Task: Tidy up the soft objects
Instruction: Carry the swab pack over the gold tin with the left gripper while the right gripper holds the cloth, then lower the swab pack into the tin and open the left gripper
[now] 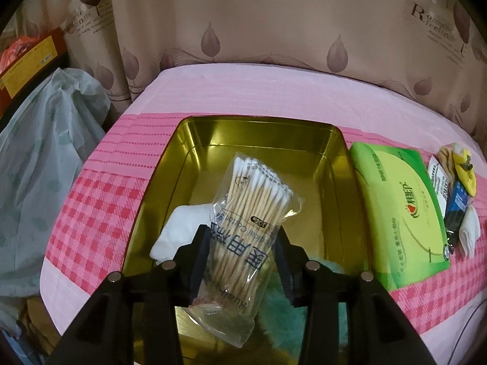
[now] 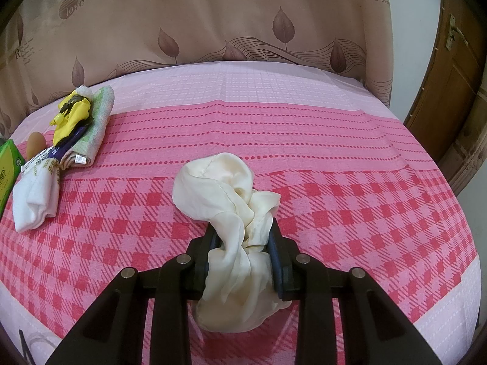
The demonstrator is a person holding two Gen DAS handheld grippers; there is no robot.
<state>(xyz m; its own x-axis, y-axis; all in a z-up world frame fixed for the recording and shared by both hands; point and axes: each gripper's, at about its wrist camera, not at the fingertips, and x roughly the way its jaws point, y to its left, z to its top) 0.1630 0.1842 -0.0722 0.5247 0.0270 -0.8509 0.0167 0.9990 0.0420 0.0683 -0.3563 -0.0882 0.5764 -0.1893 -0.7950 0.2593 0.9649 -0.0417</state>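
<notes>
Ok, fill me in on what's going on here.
Someone is sorting soft items on a pink checked bedspread with two handheld grippers. The left gripper is over a gold tin, with a bag of cotton swabs between its fingers; whether the pads press it is unclear. A white cloth and something teal and fluffy already lie in the tin. The right gripper is shut on a cream cloth. A green tissue pack and a small pile wait nearby.

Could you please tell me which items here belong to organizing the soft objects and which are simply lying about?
Part of the job: gold tin, cotton swab packet, cream cloth clamped in the right gripper, white sock, green tissue pack.

Lying about: plastic bag, curtain, wooden door.
</notes>
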